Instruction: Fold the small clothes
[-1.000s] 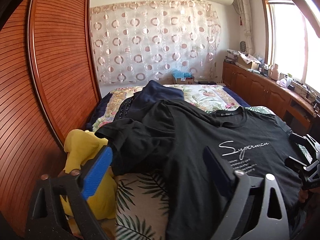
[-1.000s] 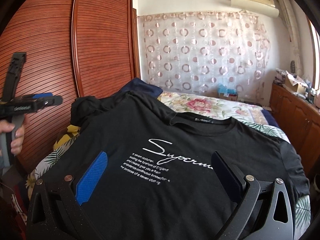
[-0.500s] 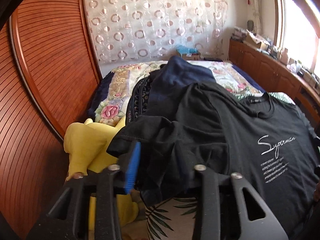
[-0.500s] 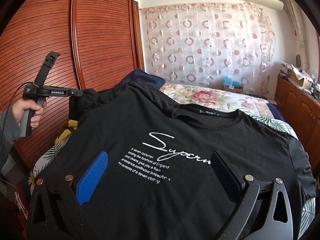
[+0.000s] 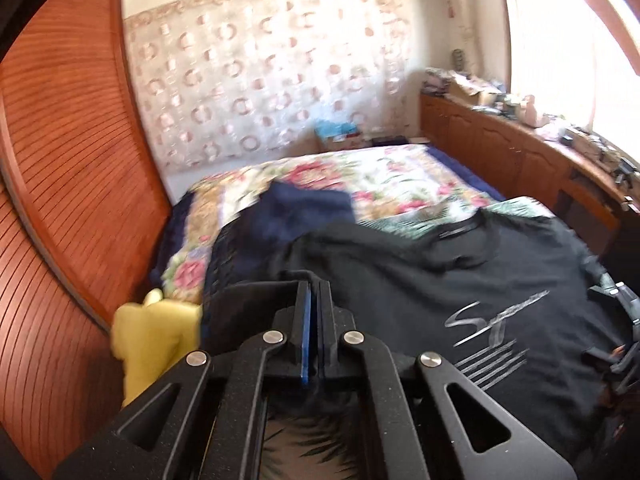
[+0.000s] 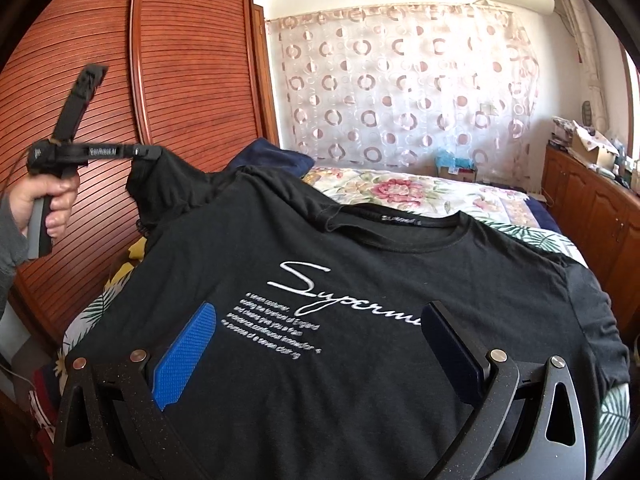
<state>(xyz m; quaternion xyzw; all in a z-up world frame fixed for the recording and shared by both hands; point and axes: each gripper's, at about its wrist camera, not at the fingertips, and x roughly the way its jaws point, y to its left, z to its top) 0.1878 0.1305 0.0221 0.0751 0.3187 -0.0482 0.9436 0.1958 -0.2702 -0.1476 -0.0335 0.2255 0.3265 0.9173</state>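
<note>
Left wrist: tool [image 5: 313, 300] pinching black T-shirt [image 5: 460, 280].

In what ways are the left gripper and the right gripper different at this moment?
The left gripper is shut, pinching the sleeve of the black T-shirt and lifting it; the right gripper is open and holds nothing. The left is beside the wardrobe; the right hovers over the shirt's print. Both have black frames and blue pads.

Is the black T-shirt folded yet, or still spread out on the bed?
Mostly spread: the black T-shirt lies print-up, neckline showing. The left gripper, shut, lifts its sleeve. The right gripper hangs open above it.
</note>
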